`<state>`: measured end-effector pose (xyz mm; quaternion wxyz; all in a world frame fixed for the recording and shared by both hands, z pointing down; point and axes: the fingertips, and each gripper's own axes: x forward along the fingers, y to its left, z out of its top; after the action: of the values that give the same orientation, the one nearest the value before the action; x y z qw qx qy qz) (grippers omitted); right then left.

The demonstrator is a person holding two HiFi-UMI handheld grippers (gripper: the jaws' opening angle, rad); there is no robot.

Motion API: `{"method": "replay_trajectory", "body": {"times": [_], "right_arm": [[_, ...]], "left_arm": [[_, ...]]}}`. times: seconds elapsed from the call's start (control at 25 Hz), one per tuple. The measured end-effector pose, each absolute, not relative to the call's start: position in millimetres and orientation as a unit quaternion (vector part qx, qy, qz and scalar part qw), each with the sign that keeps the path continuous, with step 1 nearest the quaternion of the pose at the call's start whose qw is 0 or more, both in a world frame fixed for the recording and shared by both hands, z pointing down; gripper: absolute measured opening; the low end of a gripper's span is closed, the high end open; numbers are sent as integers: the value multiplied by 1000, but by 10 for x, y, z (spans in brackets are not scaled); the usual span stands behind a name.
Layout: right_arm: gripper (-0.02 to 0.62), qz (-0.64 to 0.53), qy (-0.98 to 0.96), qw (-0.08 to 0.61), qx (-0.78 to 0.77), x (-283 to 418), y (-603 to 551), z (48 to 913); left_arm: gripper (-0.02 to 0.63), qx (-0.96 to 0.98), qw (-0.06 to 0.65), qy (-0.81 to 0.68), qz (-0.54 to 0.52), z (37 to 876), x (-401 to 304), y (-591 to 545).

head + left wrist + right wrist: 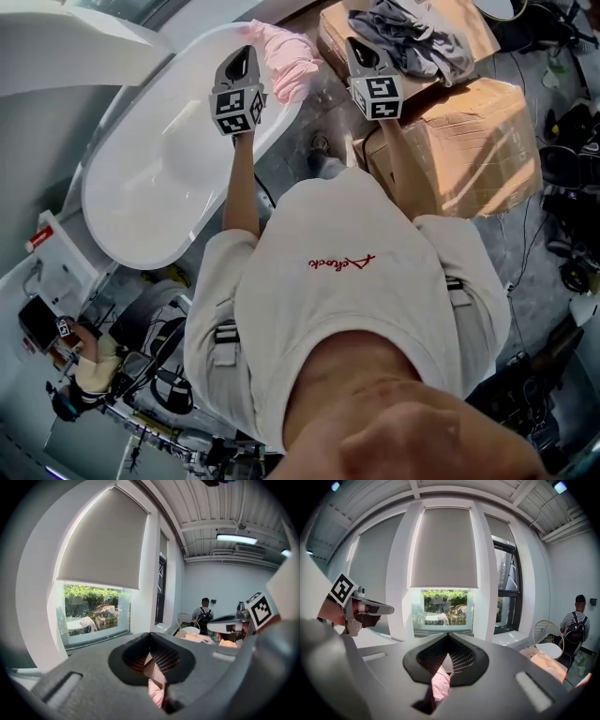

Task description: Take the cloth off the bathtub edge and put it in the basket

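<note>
A pink cloth (284, 58) lies bunched over the far rim of the white bathtub (122, 216). My left gripper (246, 52) hangs over the tub just left of the cloth, jaws shut and empty. My right gripper (360, 47) is to the right of the cloth, above a cardboard box, also shut and empty. In the left gripper view the shut left gripper (157, 666) shows a strip of pink cloth (155, 694) below its jaws. The right gripper view shows the shut right gripper (447, 655) with the pink cloth (439, 686) beneath. No basket is clearly seen.
Two cardboard boxes (459, 141) stand right of the tub, with grey clothes (412, 37) heaped on the far one. A person in a striped top (576, 625) stands at the back of the room beside a white wire-frame item (547, 632). Cables and gear lie on the floor (572, 197).
</note>
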<state>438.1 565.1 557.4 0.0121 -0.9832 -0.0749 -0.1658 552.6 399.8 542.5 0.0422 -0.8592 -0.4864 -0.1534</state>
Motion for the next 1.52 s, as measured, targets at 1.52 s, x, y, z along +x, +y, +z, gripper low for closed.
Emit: {"method": "replay_trajectory", "body": {"times": [1.52], "right_arm": [[8, -363, -2, 96, -927, 5320, 5372, 8303]], "left_arm": [[18, -803, 61, -476, -355, 8251, 6118, 4233]]}}
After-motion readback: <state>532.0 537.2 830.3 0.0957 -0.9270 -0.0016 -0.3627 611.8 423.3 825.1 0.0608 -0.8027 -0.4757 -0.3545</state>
